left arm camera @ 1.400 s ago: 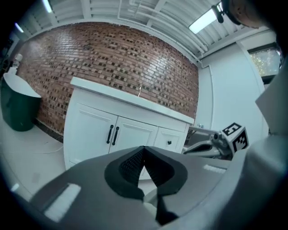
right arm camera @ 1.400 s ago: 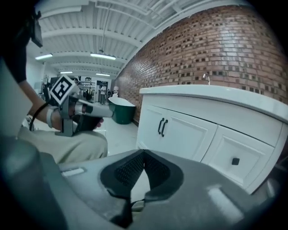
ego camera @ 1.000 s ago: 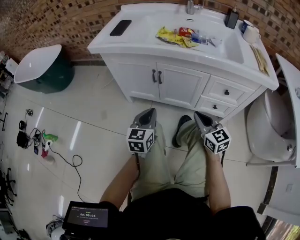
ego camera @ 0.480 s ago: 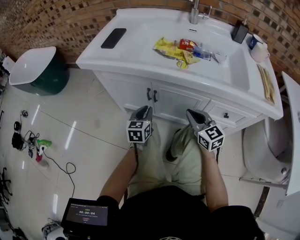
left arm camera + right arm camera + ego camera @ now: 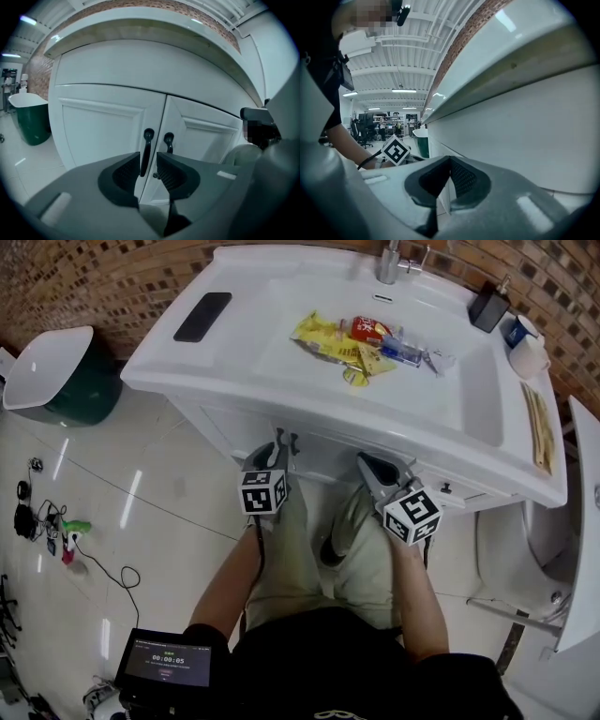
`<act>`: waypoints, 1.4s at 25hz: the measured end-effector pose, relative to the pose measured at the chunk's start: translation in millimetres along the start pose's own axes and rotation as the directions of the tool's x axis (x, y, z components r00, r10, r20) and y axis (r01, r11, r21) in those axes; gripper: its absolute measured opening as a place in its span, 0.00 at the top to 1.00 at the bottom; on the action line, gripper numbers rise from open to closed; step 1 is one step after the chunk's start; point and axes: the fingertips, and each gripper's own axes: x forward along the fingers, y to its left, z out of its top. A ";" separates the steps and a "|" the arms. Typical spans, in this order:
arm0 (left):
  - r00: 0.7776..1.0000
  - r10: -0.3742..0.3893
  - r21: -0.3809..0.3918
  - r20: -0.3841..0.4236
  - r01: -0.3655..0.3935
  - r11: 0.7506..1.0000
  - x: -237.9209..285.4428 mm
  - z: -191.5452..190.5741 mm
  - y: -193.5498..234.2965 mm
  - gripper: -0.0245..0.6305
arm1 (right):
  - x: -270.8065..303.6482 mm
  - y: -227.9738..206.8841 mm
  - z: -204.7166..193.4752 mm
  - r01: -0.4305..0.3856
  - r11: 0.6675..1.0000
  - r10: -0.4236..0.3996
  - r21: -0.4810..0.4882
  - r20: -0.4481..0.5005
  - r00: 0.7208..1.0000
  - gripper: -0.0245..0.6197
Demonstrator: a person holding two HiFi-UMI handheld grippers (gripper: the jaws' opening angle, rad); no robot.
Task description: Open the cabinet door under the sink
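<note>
Under the sink, the left hand-held gripper faces the left door. Its jaws have just opened wide, and the upright black handle lines up with the gap, touched by neither pad. The right hand-held gripper, jaws together and empty, sits farther right of that handle. The sink's overhang hides most of both doors from above. How deep the handle sits between the jaws is unclear.

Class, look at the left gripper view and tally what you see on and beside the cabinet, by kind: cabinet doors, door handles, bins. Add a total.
Cabinet doors: 2
Door handles: 2
Green bin: 1
Total: 5
</note>
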 end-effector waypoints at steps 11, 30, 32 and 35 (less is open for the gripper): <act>1.000 0.014 -0.020 -0.024 -0.015 1.000 16.4 -12.2 6.6 0.79 | 3.6 4.1 -0.9 -0.008 1.000 0.008 -0.017 0.004 1.000 0.97; 0.996 0.048 -0.147 -0.071 -0.058 0.987 29.8 -16.5 11.3 0.83 | -14.8 -15.8 1.5 0.001 0.995 -0.006 0.102 0.047 0.999 0.97; 0.996 0.048 -0.143 -0.075 -0.059 0.988 28.0 -17.0 12.0 0.83 | -21.8 -17.6 4.6 -0.003 0.990 -0.008 0.141 0.079 0.997 0.97; 0.996 0.043 -0.146 -0.073 -0.054 0.988 24.3 -18.0 12.7 0.83 | -30.5 -13.4 5.2 -0.003 0.987 -0.012 0.160 0.095 0.995 0.97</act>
